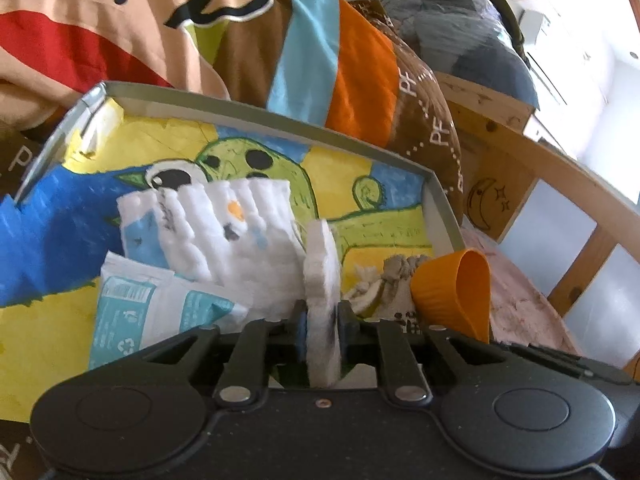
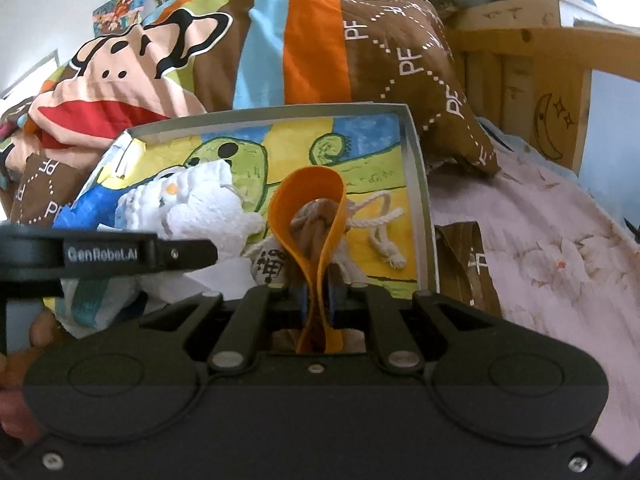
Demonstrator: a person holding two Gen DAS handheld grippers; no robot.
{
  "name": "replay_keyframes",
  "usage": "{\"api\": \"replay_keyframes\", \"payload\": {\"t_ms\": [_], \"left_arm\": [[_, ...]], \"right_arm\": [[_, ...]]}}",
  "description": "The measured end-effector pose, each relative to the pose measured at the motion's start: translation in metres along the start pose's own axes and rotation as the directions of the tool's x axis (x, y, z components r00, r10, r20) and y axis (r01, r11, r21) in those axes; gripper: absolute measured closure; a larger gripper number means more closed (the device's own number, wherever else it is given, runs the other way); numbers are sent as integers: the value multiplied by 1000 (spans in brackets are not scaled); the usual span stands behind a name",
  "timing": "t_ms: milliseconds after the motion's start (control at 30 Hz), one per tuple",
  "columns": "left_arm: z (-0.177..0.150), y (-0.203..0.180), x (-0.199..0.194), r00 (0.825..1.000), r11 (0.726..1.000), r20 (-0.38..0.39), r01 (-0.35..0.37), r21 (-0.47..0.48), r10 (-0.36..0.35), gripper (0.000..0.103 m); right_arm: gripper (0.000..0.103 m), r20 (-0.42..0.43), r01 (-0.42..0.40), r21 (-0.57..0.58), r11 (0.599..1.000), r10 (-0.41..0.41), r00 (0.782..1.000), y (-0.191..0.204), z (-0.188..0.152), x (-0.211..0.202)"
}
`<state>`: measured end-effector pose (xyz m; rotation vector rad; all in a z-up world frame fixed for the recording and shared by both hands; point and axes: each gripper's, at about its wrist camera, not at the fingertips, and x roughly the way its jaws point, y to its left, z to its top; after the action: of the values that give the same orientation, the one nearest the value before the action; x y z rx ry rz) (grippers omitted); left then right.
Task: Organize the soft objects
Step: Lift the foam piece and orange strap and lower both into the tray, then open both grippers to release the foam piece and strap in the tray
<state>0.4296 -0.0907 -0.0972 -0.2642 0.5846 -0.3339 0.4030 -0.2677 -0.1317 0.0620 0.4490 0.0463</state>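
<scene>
In the left wrist view the left gripper (image 1: 322,322) has its jaws closed on a white foam pad (image 1: 322,264), pinched near its lower end at the bottom centre of the frame. The pad stands on edge, its long axis running up the frame and away from the camera, thin edge toward the lens. It looks light and squashy, likely to compress under the pads and flop if taken by a corner; a hold low on the broad faces, as here, seems soundest.

In the right wrist view the right gripper (image 2: 318,300) has its jaws closed on an orange felt strip (image 2: 304,216), folded into a loop. The two ends are squeezed together between the jaws at lower centre and the loop bulges upward into mid-frame, its long axis also pointing away from the camera. It appears thin, limp and light; it should bend rather than resist, so gripping both layers together keeps it from sliding.

Beyond both sits a shallow box (image 1: 434,200) lined with a green-and-yellow drawing, resting on a bed. Inside lie a white ridged cloth (image 1: 224,224) at centre left, a printed packet (image 1: 160,312) at lower left, and a knotted rope (image 2: 384,232) right of the loop. A patterned duvet (image 2: 304,40) fills the upper frame.
</scene>
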Motion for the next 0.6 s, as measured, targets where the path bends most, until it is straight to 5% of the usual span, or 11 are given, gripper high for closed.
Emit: {"api": "replay_keyframes", "payload": {"t_ms": [200,600], "left_arm": [[13,5,-15,999,1000,32,-2,-29,3,81],[21,6,-34,998,999,58,-24,-23,25,77]], "right_arm": [[85,14,-4,-27,1000,5,1000,8,9,-5],[38,48,-60,-60,996,63,997,24,13,-24]]}}
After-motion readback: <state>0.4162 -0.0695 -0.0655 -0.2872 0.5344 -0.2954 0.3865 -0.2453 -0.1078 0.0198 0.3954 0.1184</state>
